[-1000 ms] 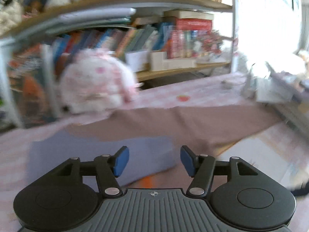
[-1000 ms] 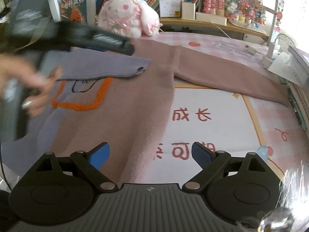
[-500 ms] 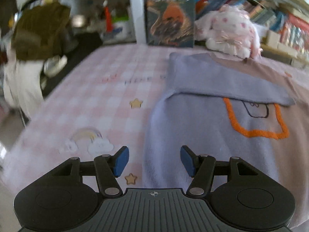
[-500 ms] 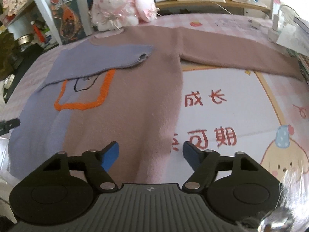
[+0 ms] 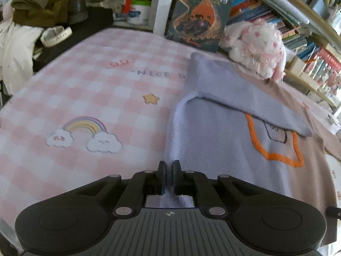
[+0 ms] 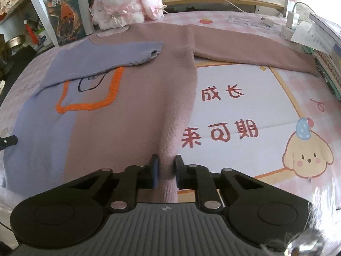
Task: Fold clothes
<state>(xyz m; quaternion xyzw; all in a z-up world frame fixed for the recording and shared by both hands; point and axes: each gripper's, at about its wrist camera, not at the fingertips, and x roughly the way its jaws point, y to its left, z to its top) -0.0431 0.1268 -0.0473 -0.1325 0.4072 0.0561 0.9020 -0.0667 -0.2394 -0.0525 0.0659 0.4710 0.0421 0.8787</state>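
Both fingers [image 5: 169, 176] now closed in, sweater [image 6: 127, 117] hem seemingly pinched between.

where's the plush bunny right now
The plush bunny sits at the far edge of the bed, just beyond the sweater collar, beside the upright book against the bookshelf.

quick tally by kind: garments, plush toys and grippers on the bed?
Sweaters: 1, the lilac and mauve sweater
Plush toys: 1, the white and pink plush toy
Grippers: 2, the left gripper and the right gripper, each with sweater fabric between its jaws
Total: 4
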